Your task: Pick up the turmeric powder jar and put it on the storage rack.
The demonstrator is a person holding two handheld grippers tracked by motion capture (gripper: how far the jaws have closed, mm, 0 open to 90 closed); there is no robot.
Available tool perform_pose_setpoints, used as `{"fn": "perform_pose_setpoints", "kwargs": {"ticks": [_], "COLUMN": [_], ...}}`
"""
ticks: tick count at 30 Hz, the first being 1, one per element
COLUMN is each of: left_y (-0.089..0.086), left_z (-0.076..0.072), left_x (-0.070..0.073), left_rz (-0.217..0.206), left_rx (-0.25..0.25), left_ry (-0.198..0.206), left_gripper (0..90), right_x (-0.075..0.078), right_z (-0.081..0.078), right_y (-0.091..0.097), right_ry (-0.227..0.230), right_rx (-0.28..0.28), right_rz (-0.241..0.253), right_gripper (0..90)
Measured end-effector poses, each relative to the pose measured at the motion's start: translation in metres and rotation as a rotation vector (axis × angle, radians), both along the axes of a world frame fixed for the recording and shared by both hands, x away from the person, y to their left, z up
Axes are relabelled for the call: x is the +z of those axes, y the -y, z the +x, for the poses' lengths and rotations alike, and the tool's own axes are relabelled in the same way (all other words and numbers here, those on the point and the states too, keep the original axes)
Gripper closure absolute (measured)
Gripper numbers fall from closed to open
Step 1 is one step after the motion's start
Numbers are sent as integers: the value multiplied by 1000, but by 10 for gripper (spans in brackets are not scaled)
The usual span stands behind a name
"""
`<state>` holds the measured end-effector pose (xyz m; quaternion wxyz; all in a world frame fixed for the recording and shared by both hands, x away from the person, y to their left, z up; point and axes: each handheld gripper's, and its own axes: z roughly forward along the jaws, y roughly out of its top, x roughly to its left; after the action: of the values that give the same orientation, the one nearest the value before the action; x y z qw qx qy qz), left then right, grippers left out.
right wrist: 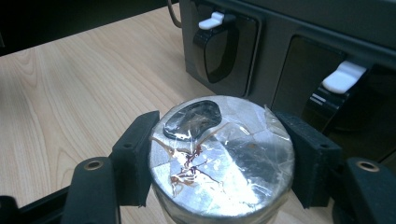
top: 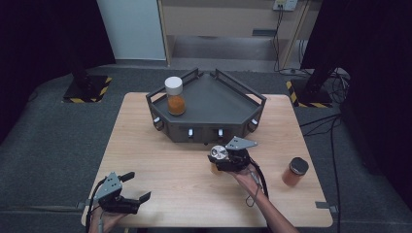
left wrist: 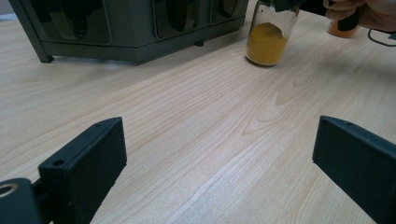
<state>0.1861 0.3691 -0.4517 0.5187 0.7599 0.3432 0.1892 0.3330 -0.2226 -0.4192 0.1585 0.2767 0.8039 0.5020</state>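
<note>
The right gripper point(right wrist: 219, 163) clamped its jaws on the foil-sealed spice jar point(right wrist: 222, 161) standing on the bench point(top: 160, 160), apparently to steady it, while the left gripper point(left wrist: 219, 154) idled open.

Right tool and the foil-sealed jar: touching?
Touching. In the right gripper view both jaws of the right tool press the sides of the foil-sealed jar.

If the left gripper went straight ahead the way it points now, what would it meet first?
Probably bare table first, then the yellow-powder jar held by the right gripper; depth is uncertain.
</note>
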Motion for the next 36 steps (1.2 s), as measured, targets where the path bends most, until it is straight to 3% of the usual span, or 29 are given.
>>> {"fn": "perform_pose_setpoints", "kwargs": {"ticks": [17,36], "left_y": [0,0], "left_z": [0,0], "left_x": [0,0], "left_rz": [1,6], "left_rx": [1,0], "left_ry": [0,1], "left_gripper": [21,22], "right_x": [36,88], "right_z": [5,21], "right_y": [-4,-15], "right_ry": [5,-3], "right_rx": [38,67], "right_rz": [33,36], "right_gripper": [346,345]}}
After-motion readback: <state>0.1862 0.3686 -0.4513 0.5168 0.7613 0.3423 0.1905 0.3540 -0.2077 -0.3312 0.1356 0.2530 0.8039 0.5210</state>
